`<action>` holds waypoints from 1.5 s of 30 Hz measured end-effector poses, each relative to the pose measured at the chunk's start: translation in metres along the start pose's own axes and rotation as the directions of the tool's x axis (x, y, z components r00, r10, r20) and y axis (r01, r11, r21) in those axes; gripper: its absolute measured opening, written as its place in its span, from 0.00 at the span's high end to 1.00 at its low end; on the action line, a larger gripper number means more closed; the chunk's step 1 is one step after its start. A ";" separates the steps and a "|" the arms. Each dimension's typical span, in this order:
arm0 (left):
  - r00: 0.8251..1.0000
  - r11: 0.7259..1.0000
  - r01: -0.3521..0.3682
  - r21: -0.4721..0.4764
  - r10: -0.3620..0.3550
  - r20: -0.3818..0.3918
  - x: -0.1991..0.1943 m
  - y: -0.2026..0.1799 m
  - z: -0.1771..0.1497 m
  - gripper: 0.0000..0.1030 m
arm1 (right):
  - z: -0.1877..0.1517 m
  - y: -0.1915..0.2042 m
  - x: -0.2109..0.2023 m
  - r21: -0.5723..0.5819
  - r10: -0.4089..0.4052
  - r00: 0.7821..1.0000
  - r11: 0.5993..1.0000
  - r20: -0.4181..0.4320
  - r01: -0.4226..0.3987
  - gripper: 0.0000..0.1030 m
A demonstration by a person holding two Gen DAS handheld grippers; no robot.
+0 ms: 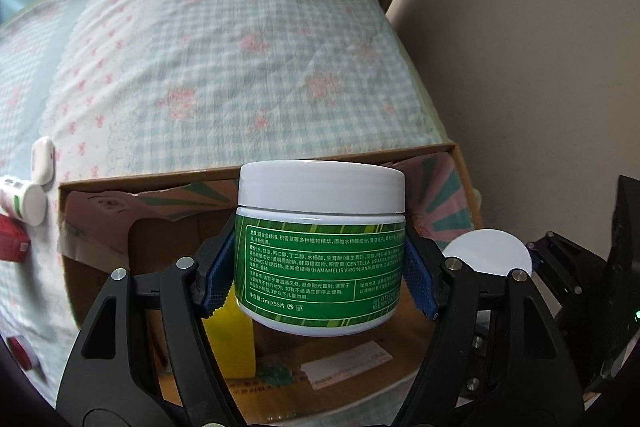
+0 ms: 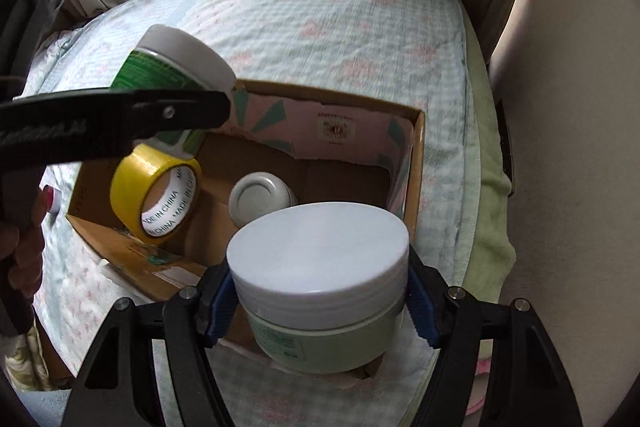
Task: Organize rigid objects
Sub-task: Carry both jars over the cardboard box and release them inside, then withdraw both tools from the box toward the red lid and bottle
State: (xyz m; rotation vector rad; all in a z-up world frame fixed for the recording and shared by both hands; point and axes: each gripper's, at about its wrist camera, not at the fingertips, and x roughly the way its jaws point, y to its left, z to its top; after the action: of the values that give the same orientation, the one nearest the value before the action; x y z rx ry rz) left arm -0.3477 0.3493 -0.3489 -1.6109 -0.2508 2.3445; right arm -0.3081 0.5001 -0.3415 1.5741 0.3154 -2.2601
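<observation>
My left gripper (image 1: 318,281) is shut on a white-lidded jar with a dark green label (image 1: 320,247), held over the open cardboard box (image 1: 140,187). The same jar shows in the right wrist view (image 2: 176,67), above the box's left side. My right gripper (image 2: 320,311) is shut on a pale green jar with a wide white lid (image 2: 320,267), held over the box's near right corner (image 2: 416,163). Inside the box stand a roll of yellow tape (image 2: 156,195) and a small grey-lidded jar (image 2: 260,199).
The box sits on a bed with a checked floral cover (image 1: 200,67). Left of the box lie a white bottle (image 1: 24,203), a small white item (image 1: 42,165) and red items (image 1: 12,243). A beige wall (image 2: 568,147) and curtains are to the right.
</observation>
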 end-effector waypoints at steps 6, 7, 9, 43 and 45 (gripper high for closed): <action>0.995 0.998 -0.027 -0.050 0.022 -0.102 0.025 0.016 -0.003 0.34 | 0.001 0.025 0.018 -0.176 -0.034 0.999 0.984 -0.017 0.030 0.35; 0.993 0.998 -0.029 -0.046 0.024 -0.114 0.026 0.016 -0.003 0.34 | 0.001 0.027 0.021 -0.188 -0.036 0.999 0.982 -0.019 0.031 0.35; 0.989 0.998 -0.049 -0.025 0.045 -0.144 0.031 0.015 -0.002 0.34 | 0.001 0.027 0.026 -0.200 -0.037 0.999 0.979 -0.025 0.031 0.35; 0.990 0.992 -0.120 -0.023 0.118 -0.072 -0.083 0.033 0.005 0.00 | -0.002 0.039 -0.039 -0.037 -0.075 0.995 0.997 -0.060 0.073 0.00; 0.988 0.990 -0.138 -0.013 0.137 -0.067 -0.096 0.035 -0.002 0.00 | 0.001 0.040 -0.045 -0.029 -0.065 0.997 0.998 -0.053 0.063 0.00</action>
State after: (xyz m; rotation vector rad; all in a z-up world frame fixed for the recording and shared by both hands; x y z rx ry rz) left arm -0.3178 0.2848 -0.2750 -1.7628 -0.1504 2.3895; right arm -0.2783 0.4713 -0.2979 1.6349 0.4155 -2.2537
